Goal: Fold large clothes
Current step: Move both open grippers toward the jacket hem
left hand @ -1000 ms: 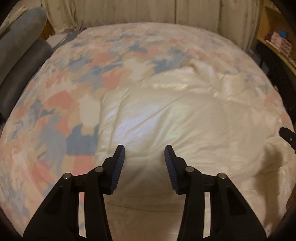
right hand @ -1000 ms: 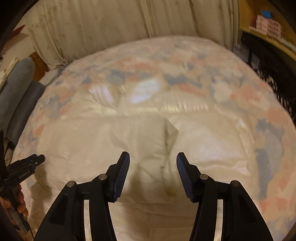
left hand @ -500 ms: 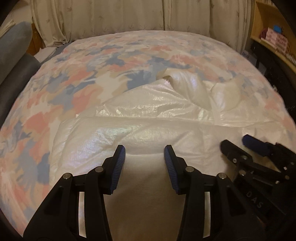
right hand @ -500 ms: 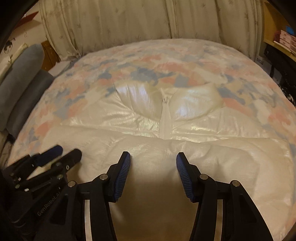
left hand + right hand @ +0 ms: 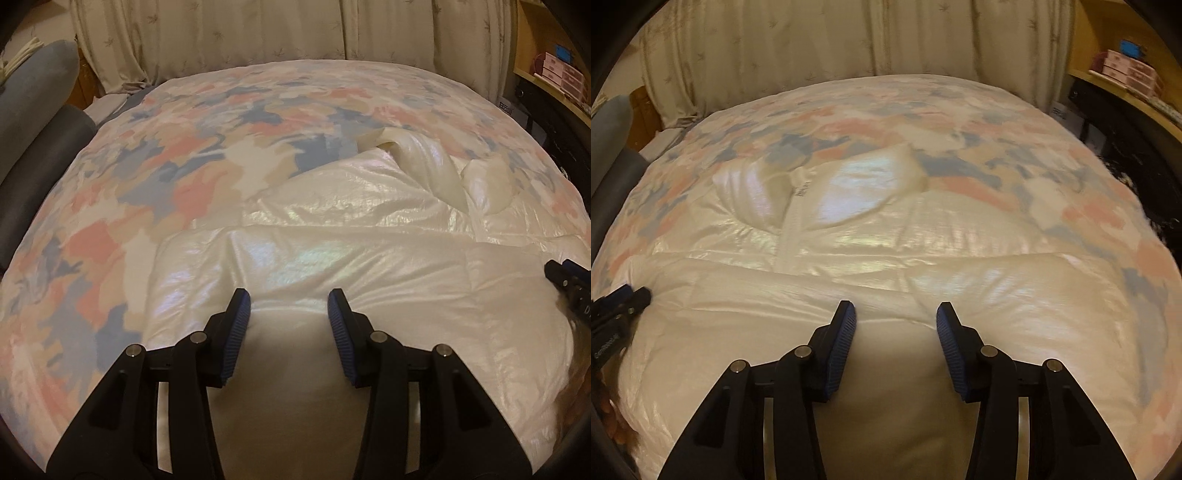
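the left tool (image 5: 285,317) hangs with its blue pads apart over the near fold of the jacket (image 5: 369,236), a soft swell of white fabric rising between the pads. whether they press on it cannot be told from the left wrist view; nothing looks lifted or pinched. the right tool (image 5: 897,332) sits the same way further along the same edge, and its jaws have just been closing a little, with the puffy fabric between them, though no firm grip shows yet. each tool's tip shows at the edge of the other's view, so they work side by side on the near hem.

compared with a second ago, both tools have come lower and nearer the garment, and the jacket now lies doubled: a thick near layer is laid across the body, with the collar (image 5: 871,184) and zip (image 5: 792,218) showing beyond it. a second ago the far part looked blurred and less settled.

the jacket, shiny and pearl-white, lies spread on the bed (image 5: 166,147), over its pink, blue and cream patterned cover, toward the near side. curtains (image 5: 258,33) hang behind; a shelf with boxes (image 5: 1126,74) stands at the right.

judging from this, one fold is down and the tools are setting up to take the near edge for the next one.
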`<state>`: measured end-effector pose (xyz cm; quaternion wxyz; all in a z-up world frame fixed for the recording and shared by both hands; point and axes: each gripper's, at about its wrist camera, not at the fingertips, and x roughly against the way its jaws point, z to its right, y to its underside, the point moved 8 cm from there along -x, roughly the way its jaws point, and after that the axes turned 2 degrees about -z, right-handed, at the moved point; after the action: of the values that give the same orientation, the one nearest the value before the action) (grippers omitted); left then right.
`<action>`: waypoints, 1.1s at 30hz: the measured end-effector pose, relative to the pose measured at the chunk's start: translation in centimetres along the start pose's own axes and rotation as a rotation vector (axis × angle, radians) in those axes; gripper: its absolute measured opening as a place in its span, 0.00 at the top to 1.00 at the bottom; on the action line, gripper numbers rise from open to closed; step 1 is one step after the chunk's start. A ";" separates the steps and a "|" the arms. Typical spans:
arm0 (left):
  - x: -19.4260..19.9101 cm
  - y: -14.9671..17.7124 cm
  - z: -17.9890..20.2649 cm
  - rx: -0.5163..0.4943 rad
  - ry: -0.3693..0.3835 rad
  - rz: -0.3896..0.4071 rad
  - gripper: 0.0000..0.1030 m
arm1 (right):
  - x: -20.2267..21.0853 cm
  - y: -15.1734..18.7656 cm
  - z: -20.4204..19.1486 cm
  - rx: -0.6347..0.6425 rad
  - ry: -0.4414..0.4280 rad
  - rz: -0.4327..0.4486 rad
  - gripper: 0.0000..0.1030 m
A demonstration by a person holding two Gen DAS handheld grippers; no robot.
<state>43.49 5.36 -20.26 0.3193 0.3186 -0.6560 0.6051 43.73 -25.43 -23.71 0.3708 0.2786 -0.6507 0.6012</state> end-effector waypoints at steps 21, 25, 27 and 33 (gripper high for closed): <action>19.8 5.1 -0.2 -0.027 0.053 0.115 0.36 | 21.7 6.3 1.7 -0.085 -0.148 0.101 0.35; 24.2 7.1 -0.5 -0.034 0.061 0.157 0.33 | 26.9 8.8 1.7 -0.056 -0.152 0.143 0.28; 26.1 8.2 -0.8 -0.029 0.066 0.174 0.32 | 29.1 9.9 1.8 -0.044 -0.152 0.161 0.26; 30.6 11.5 -2.0 -0.028 0.079 0.205 0.31 | 35.3 13.9 2.2 -0.026 -0.174 0.193 0.22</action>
<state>16.17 7.11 -2.25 0.2859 0.2211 -0.6804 0.6375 12.09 -22.96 -2.88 0.2568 0.2609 -0.7121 0.5990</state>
